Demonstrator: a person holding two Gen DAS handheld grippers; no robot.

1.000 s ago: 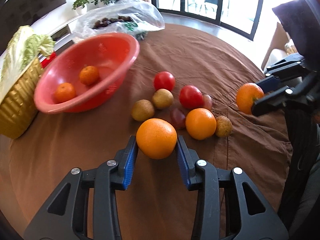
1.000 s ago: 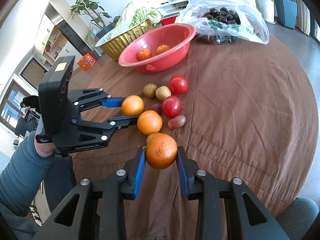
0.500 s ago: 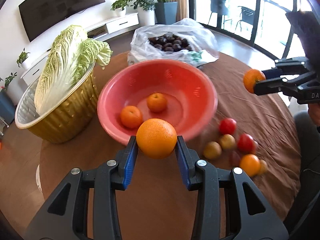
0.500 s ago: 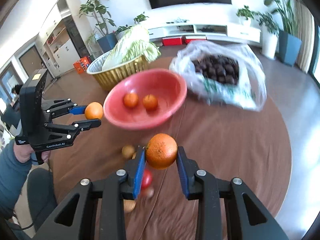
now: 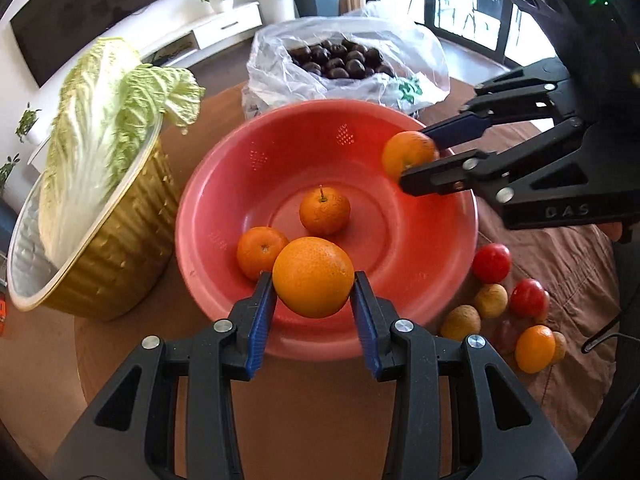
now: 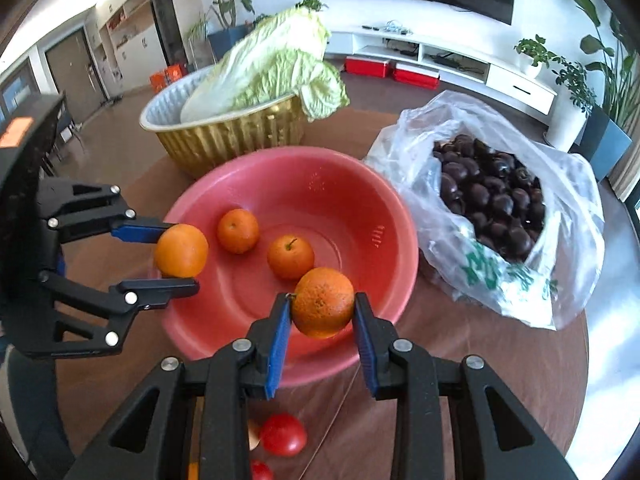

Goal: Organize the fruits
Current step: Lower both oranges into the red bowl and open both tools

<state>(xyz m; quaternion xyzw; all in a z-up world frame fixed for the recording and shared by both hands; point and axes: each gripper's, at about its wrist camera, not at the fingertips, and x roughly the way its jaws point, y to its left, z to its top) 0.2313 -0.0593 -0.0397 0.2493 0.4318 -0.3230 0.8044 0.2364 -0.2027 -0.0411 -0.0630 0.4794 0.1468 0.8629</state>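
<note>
Both grippers clamp oranges over the red bowl (image 5: 400,304): left gripper (image 5: 314,300) at its near rim, right gripper (image 6: 322,318) opposite; lower each orange before releasing, clear of the two inside

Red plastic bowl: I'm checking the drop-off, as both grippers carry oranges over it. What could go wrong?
The left gripper holds its orange over the near rim of the red plastic bowl; released there, it may strike the small tangerine or roll out. The right gripper and its orange hang near the opposite rim; both could collide moving inward.
</note>
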